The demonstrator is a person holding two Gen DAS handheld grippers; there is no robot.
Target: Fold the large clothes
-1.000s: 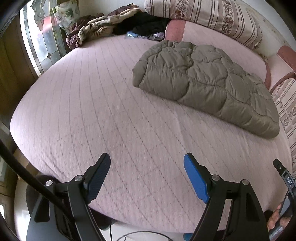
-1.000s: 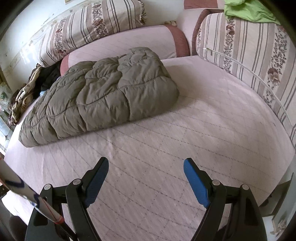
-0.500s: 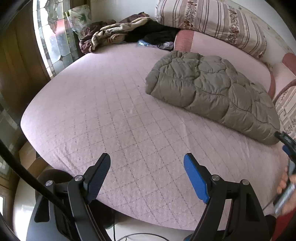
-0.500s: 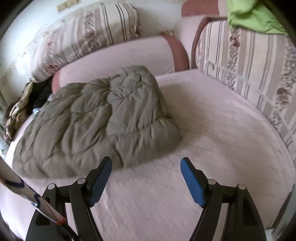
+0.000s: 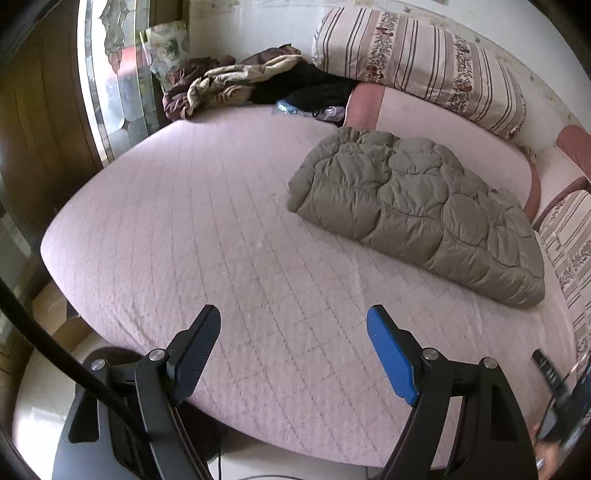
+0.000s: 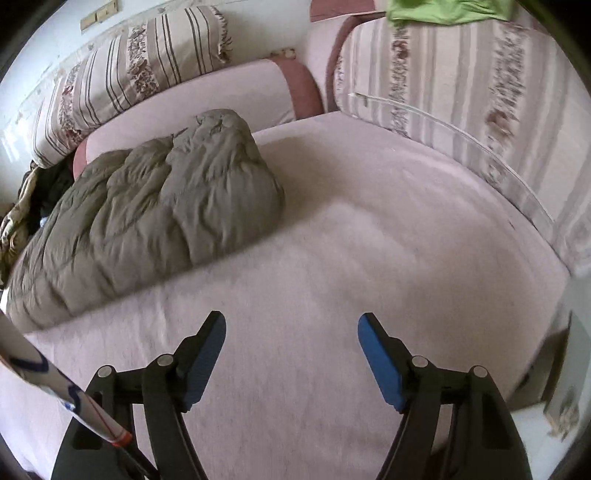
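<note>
An olive-green quilted puffer jacket [image 5: 417, 206] lies folded into a thick bundle on the pink quilted bed [image 5: 207, 229], toward the back right. In the right wrist view the same jacket [image 6: 147, 218] lies at the left, blurred by motion. My left gripper [image 5: 293, 317] hangs open above the bed's near edge, well short of the jacket, nothing between its blue pads. My right gripper [image 6: 291, 321] is also open and empty, over bare bedding to the right of the jacket. A blurred black part of the right gripper [image 5: 550, 373] shows at the left view's lower right.
A heap of brown, beige and black clothes [image 5: 236, 81] lies at the bed's back left by a patterned glass window [image 5: 114, 74]. Striped floral cushions [image 5: 417, 59] line the back and the right side [image 6: 461, 96]. A green cloth [image 6: 447, 9] lies on the cushion top.
The left gripper has drawn back and up, so more of the bed's near edge shows. The right gripper swung in toward the jacket and back, and its jaws narrowed slightly.
</note>
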